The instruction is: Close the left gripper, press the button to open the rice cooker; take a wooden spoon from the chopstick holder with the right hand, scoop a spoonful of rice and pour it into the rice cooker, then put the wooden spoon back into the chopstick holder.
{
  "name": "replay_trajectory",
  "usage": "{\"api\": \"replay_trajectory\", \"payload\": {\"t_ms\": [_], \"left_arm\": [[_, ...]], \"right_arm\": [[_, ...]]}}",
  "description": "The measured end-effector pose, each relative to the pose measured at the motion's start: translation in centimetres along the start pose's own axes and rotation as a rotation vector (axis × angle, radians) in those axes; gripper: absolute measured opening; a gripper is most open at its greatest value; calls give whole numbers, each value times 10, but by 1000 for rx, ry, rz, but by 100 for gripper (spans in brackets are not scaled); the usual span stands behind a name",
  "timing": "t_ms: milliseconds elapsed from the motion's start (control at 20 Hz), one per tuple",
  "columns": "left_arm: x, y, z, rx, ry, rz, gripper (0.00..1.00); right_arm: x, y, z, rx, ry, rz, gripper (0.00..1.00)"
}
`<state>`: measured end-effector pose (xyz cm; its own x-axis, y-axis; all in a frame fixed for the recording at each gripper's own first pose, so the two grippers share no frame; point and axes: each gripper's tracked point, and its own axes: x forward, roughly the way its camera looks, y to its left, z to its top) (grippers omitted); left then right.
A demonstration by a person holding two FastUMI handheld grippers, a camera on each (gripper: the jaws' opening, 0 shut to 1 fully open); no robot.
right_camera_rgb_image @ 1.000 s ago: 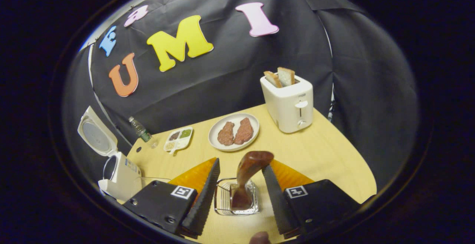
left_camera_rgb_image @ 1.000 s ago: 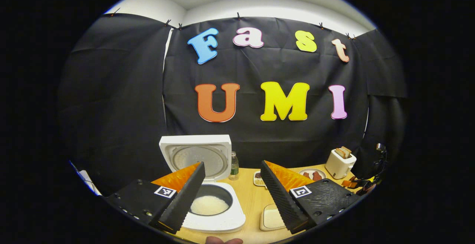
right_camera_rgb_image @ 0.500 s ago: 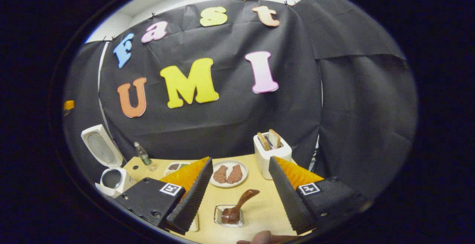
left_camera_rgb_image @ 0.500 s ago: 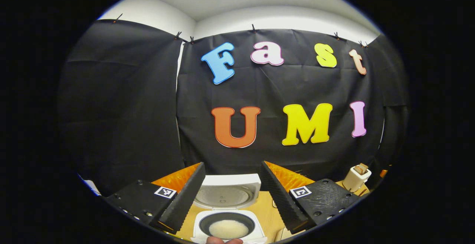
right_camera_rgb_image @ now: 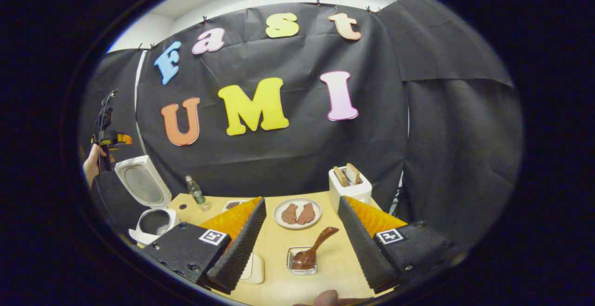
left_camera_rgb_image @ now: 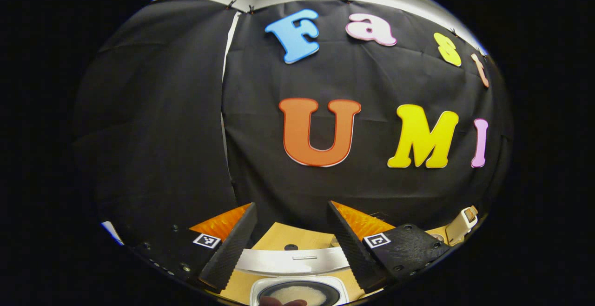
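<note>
In the right gripper view my right gripper (right_camera_rgb_image: 302,243) is released and holds nothing. The wooden spoon (right_camera_rgb_image: 312,251) stands tilted in the chopstick holder (right_camera_rgb_image: 302,269) at 6 o'clock, with bare table (right_camera_rgb_image: 339,259) around it. The rice cooker (right_camera_rgb_image: 151,203) is open at 8 o'clock. In the left gripper view my left gripper (left_camera_rgb_image: 292,245) is released above the cooker, whose rice (left_camera_rgb_image: 297,293) is cut off at 6 o'clock.

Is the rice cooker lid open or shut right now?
Open. In the right gripper view the rice cooker has its lid tipped up and back, with the inner pot's round opening uncovered below it.
</note>
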<state>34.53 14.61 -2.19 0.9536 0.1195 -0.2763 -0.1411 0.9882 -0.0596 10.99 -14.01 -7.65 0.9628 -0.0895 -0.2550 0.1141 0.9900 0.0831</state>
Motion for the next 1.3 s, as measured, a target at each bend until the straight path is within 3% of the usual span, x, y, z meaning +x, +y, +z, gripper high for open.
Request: {"api": "replay_trajectory", "payload": {"t_ms": [200,400,500,900,1300], "left_arm": [[15,-6,-20,-14,97,-35,96],[14,-16,-55,30,229,-71,94],[8,-18,-58,26,238,-81,98],[-66,-24,-95,19,257,-112,97],[-146,-29,-191,25,297,-98,97]], "right_arm": [[0,3,-2,23,11,-18,100],[2,21,1,21,-4,17,96],[1,30,3,19,-15,39,100],[-5,44,-11,39,5,103,100],[-22,78,-29,11,35,179,100]]}}
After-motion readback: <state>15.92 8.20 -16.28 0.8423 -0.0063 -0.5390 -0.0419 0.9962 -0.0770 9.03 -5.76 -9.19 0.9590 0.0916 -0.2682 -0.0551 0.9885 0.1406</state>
